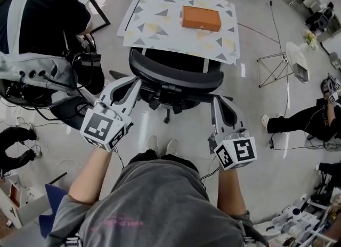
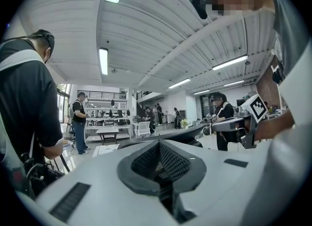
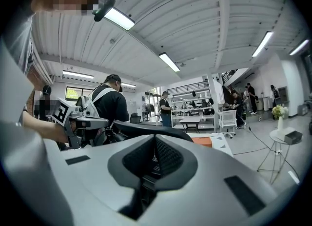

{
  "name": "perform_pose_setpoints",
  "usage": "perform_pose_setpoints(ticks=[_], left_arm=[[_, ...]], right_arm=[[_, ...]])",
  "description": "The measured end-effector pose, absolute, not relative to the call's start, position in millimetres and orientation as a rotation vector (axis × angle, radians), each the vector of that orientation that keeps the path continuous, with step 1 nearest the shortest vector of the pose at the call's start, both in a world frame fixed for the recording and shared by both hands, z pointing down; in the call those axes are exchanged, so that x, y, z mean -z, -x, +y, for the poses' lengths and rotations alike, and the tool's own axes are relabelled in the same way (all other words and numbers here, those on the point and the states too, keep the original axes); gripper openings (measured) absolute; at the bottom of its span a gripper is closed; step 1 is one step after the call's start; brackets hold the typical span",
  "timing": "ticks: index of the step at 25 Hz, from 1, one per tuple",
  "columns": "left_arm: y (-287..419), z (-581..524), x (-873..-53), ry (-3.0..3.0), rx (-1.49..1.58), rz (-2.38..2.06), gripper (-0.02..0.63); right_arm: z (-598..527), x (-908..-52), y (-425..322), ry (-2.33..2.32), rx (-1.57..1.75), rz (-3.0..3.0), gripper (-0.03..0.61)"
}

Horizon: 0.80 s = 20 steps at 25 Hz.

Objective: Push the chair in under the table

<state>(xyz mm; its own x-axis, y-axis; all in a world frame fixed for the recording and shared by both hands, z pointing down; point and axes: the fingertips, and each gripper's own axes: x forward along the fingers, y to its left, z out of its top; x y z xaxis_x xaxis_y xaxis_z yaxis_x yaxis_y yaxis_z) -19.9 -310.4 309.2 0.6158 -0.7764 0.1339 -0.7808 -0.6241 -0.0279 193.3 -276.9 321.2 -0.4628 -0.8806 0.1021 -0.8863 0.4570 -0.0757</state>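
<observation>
Nothing legible; the pink print (image 1: 120,223) on the grey shirt (image 1: 160,192) is unreadable.

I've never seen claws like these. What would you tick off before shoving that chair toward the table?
1. Left claw shut with nothing in it: ok.
2. Right claw shut with nothing in it: ok.
3. Both claw tips pressed on the chair backrest: they are at its top edge, but contact cannot tell.
4. Table straight ahead of the chair: ok.
5. Orange box lying well back from the table's near edge: ok.
6. Space under the table free: cannot tell, hidden.
</observation>
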Motion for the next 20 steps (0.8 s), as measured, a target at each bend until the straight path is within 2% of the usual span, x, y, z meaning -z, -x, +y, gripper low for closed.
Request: perform_pose_setpoints(ticks=[20], left_arm=[[17.1, -316.5, -314.5, -2.765, -0.215, -1.347, 0.002]], right_arm=[[-286.3, -325.6, -200.0, -1.588, -0.205, -2.647, 0.005]])
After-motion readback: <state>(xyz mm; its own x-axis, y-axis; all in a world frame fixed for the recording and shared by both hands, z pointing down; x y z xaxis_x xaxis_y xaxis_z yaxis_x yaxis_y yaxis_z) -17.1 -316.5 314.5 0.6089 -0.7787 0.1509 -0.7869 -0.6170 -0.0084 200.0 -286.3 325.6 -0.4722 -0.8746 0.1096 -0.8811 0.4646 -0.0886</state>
